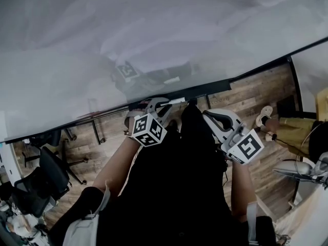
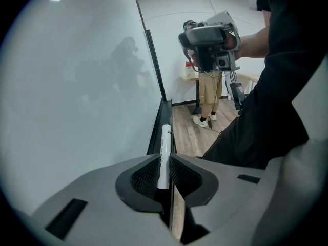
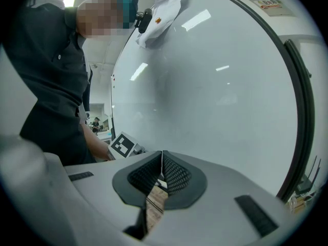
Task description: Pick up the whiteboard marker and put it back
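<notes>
A white whiteboard marker (image 2: 165, 146) is pinched between the ribbed pads of my left gripper (image 2: 165, 162), which is shut on it. The marker points forward along the black tray (image 2: 155, 137) under the whiteboard (image 2: 77, 86), just above or on it; I cannot tell if it touches. From the head view, the left gripper (image 1: 162, 107) is at the board's lower edge with the marker (image 1: 176, 101) sticking out to the right. My right gripper (image 3: 162, 161) has its jaw tips together with nothing between them. It hovers beside the left gripper (image 1: 209, 116), near the whiteboard (image 3: 220, 96).
Wooden floor (image 1: 256, 94) lies below the board. Black office chairs (image 1: 43, 181) stand at the left. A person in tan trousers (image 2: 208, 88) stands further along the board. A white cloth (image 3: 159, 14) hangs high on the board.
</notes>
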